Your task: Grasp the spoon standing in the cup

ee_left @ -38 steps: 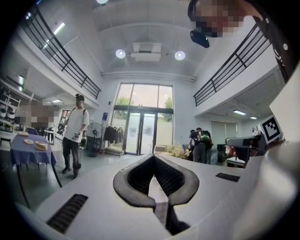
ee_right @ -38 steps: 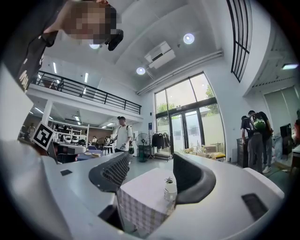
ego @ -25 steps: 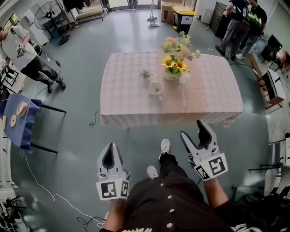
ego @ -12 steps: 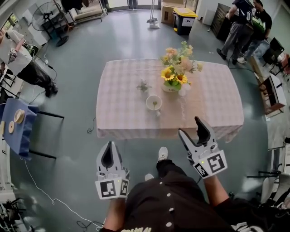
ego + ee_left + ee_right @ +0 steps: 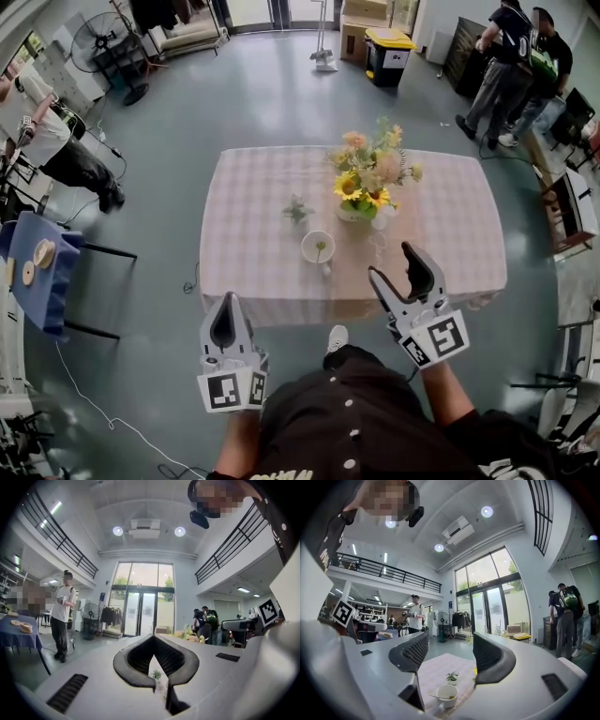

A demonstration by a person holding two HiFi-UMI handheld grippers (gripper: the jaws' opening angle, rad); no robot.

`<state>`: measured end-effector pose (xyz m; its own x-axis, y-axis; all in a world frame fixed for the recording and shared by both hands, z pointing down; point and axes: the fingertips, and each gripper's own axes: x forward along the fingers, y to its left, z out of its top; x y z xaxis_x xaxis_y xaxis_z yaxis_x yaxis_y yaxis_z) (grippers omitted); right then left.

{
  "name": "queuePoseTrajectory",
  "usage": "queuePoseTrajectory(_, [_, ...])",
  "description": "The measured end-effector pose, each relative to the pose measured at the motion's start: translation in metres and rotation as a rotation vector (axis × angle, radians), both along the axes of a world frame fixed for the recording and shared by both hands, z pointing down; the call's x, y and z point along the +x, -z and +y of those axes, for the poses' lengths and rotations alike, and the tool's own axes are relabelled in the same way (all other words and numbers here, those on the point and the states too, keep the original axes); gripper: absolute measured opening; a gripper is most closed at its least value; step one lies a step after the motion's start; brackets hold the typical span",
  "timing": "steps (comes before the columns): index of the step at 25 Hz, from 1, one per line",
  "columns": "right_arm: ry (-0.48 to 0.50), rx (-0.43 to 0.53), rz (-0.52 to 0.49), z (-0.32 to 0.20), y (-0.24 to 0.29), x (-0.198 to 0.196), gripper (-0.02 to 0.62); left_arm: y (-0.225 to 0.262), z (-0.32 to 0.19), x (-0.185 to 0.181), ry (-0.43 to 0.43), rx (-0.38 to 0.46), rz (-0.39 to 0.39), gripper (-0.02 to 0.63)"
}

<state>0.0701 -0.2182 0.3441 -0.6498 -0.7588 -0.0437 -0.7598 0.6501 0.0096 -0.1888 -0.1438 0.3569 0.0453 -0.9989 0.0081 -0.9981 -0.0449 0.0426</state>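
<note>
Right gripper (image 5: 451,637) has its fingers spread wide with nothing in them. Its own view looks past them to the cup (image 5: 446,695) further out on the table (image 5: 440,665), low in the gap but well ahead of the tips. That view also shows the spoon (image 5: 436,696) leaning in the cup, handle poking over the left rim. In the head view the spoon's just a speck inside the cup (image 5: 318,247), which sits near the table's (image 5: 253,216) front edge, up and left of the right gripper (image 5: 394,262) and well apart from it. Left gripper (image 5: 153,639) is closed tip to tip and holding nothing, and it hangs lower, off the table. Behind the cup are a small plant (image 5: 297,208) and a vase of flowers (image 5: 370,178).
</note>
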Motion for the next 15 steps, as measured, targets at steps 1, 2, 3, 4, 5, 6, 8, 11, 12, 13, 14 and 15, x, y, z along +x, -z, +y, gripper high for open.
queuePoseTrajectory(1, [0.004, 0.0, 0.002, -0.007, 0.001, 0.0, 0.282, 0.001, -0.006, 0.0, 0.005, -0.001, 0.001, 0.012])
queuePoseTrajectory(2, [0.009, 0.0, 0.004, -0.014, 0.001, 0.0, 0.282, 0.001, -0.011, 0.001, 0.011, -0.002, 0.002, 0.012])
queuePoseTrajectory(3, [0.015, -0.001, 0.005, -0.021, 0.001, 0.0, 0.281, 0.001, -0.016, 0.001, 0.016, -0.002, 0.002, 0.012])
queuePoseTrajectory(4, [0.021, -0.002, 0.005, -0.028, 0.0, 0.0, 0.281, 0.001, -0.021, 0.003, 0.021, -0.003, 0.002, 0.012])
queuePoseTrajectory(5, [0.027, -0.004, 0.005, -0.033, 0.0, 0.001, 0.281, 0.001, -0.026, 0.004, 0.026, -0.003, 0.003, 0.012])
queuePoseTrajectory(6, [0.033, -0.007, 0.006, -0.039, -0.001, 0.001, 0.281, 0.0, -0.03, 0.005, 0.031, -0.004, 0.004, 0.012])
queuePoseTrajectory(8, [0.049, -0.011, 0.008, -0.047, -0.003, 0.001, 0.281, 0.0, -0.038, 0.009, 0.041, -0.005, 0.007, 0.012])
queuePoseTrajectory(11, [0.079, -0.013, 0.029, -0.054, -0.006, -0.003, 0.281, 0.0, -0.044, 0.015, 0.046, -0.01, 0.003, 0.012])
queuePoseTrajectory(12, [0.087, -0.012, 0.037, -0.057, -0.007, -0.005, 0.281, -0.001, -0.046, 0.018, 0.042, -0.013, 0.003, 0.012])
queuePoseTrajectory(13, [0.093, -0.012, 0.043, -0.059, -0.009, -0.007, 0.281, -0.002, -0.049, 0.019, 0.037, -0.016, 0.006, 0.012])
queuePoseTrajectory(14, [0.097, -0.015, 0.046, -0.06, -0.011, -0.009, 0.281, -0.004, -0.051, 0.02, 0.033, -0.021, 0.01, 0.012])
queuePoseTrajectory(15, [0.1, -0.019, 0.048, -0.062, -0.014, -0.011, 0.281, -0.007, -0.053, 0.02, 0.03, -0.025, 0.012, 0.012])
